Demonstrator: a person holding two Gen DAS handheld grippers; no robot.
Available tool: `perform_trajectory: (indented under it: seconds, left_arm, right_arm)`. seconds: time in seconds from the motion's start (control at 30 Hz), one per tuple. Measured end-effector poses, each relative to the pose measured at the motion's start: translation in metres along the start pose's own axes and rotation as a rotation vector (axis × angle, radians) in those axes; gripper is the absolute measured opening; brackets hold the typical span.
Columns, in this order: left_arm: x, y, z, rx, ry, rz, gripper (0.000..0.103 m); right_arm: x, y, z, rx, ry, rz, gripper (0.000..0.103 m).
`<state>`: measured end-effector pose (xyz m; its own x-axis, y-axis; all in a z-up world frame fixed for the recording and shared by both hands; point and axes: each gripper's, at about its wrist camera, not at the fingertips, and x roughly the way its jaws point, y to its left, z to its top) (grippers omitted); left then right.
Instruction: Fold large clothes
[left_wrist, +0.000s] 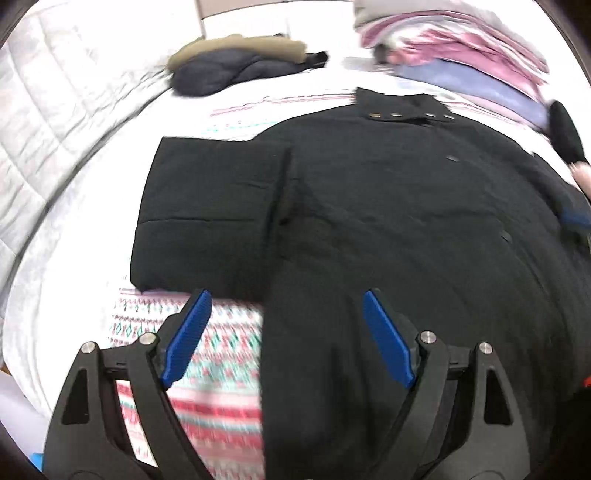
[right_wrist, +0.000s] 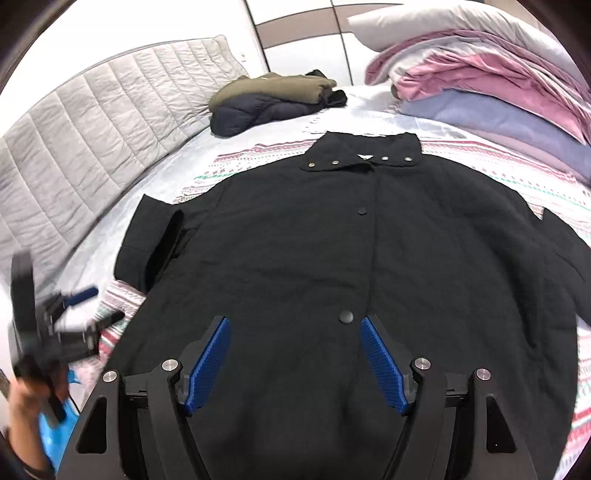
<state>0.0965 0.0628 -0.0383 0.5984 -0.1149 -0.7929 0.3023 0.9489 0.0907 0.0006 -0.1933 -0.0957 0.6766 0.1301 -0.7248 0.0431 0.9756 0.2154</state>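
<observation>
Coat: black coat (right_wrist: 332, 251) lies flat, front up, on the bed; collar (right_wrist: 364, 157) at far end w/ metal snaps, hem toward me.
Placket: runs down the middle, 2 dark buttons visible in right wrist view, lower one (right_wrist: 346, 316) just beyond my right fingertips.
Left sleeve: sleeve (left_wrist: 207, 210) on my left side lies folded short beside the body, cuff end squared off; it rests on the patterned sheet (left_wrist: 218, 369).
Right sleeve: spreads out to the right edge of view; can't tell where it ends.
Left gripper: my left gripper (left_wrist: 284, 332) hangs above the coat's left edge near the hem, jaws spread wide, nothing held; view is motion-blurred.
Right gripper: my right gripper (right_wrist: 295, 354) hovers over the lower middle of the coat, jaws wide apart, nothing between the blue pads (right_wrist: 208, 363).
Bedding: quilted grey pad (right_wrist: 92, 147) along left; pile of pink & lilac blankets (right_wrist: 498, 96) at far right.
Other clothes: olive & navy jackets (right_wrist: 273, 99) heaped at far end of bed, well apart from the coat.
</observation>
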Motion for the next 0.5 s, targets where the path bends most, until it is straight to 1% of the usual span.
perform_trajectory:
  seconds: [0.07,0.1,0.2,0.33,0.4,0.47,0.5]
  left_arm:
    - [0.027,0.010,0.010,-0.048,0.009,0.021,0.084]
    - [0.038,0.005,0.015,-0.069,0.010,0.027,0.084]
    - [0.067,0.007,0.029,-0.126,-0.002,0.043,0.084]
    - [0.088,0.000,0.047,-0.124,-0.052,0.088,0.084]
    - [0.098,0.000,0.055,-0.112,-0.064,0.127,0.084]
    - [0.101,0.003,0.059,-0.109,-0.074,0.158,0.076]
    - [0.101,0.005,0.061,-0.111,-0.080,0.152,0.065]
  right_arm:
    - [0.018,-0.007,-0.007,0.029,0.042,-0.021,0.074]
    - [0.022,-0.012,-0.013,0.047,0.058,-0.029,0.074]
    - [0.038,-0.018,-0.015,0.076,0.081,0.003,0.074]
    - [0.044,-0.020,-0.021,0.057,0.098,-0.032,0.074]
    - [0.047,-0.022,-0.022,0.056,0.104,-0.042,0.074]
    - [0.046,-0.029,-0.022,0.072,0.106,-0.037,0.074]
    - [0.047,-0.032,-0.023,0.084,0.107,-0.037,0.074]
